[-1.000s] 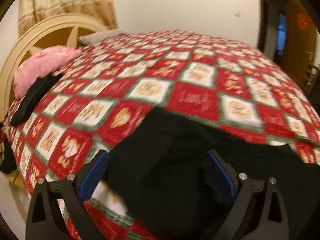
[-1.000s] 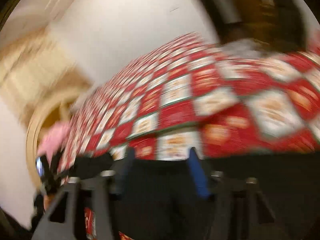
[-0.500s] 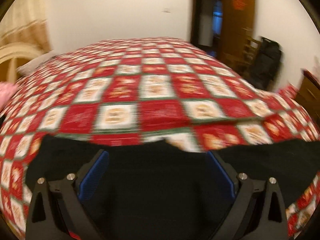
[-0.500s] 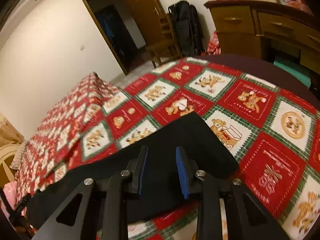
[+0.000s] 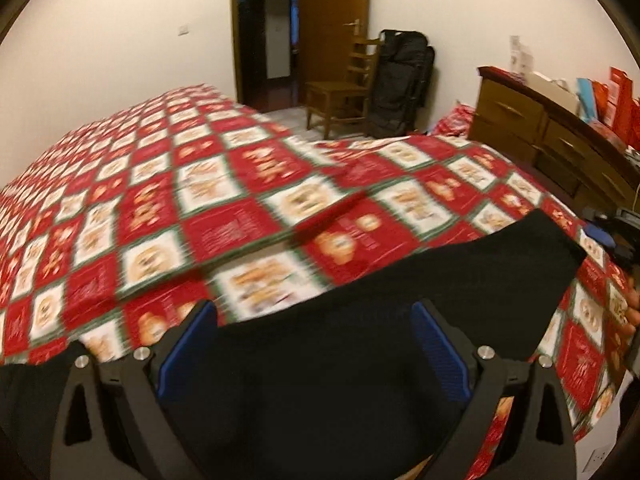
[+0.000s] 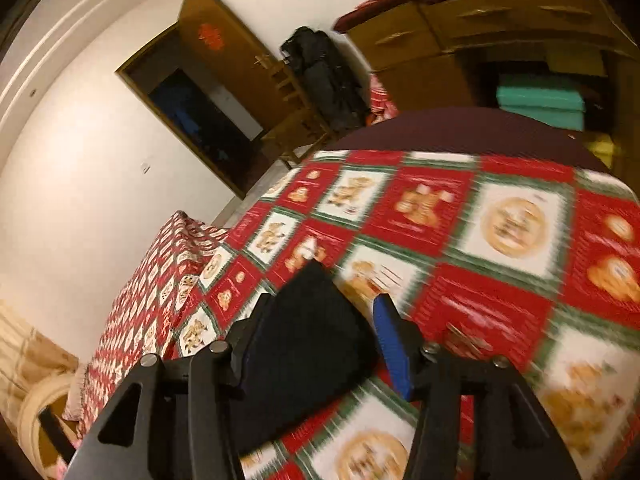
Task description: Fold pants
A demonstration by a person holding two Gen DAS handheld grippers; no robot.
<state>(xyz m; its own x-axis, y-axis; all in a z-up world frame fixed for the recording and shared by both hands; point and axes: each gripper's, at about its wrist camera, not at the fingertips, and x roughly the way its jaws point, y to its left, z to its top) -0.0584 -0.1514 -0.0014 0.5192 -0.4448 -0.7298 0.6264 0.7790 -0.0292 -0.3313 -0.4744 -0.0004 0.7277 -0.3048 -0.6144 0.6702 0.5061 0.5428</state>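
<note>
The black pants (image 5: 360, 344) lie stretched along the near edge of the bed, on the red and white Christmas quilt (image 5: 248, 216). My left gripper (image 5: 316, 344) is open, its blue-padded jaws wide apart above the middle of the pants. My right gripper (image 6: 320, 328) is open over the pants' end (image 6: 304, 344), which lies between its jaws. The right gripper also shows at the right edge of the left wrist view (image 5: 608, 232), beyond the pants' far corner.
A wooden dresser (image 5: 552, 136) stands to the right of the bed. A wooden chair (image 5: 344, 96) and a black bag (image 5: 404, 80) stand by the open door (image 5: 332, 20). The bed's foot edge (image 6: 460, 132) is near the right gripper.
Both views have swung right, toward the foot of the bed. The right gripper's jaws have opened wider and now straddle the pants' end. The left gripper stays open.
</note>
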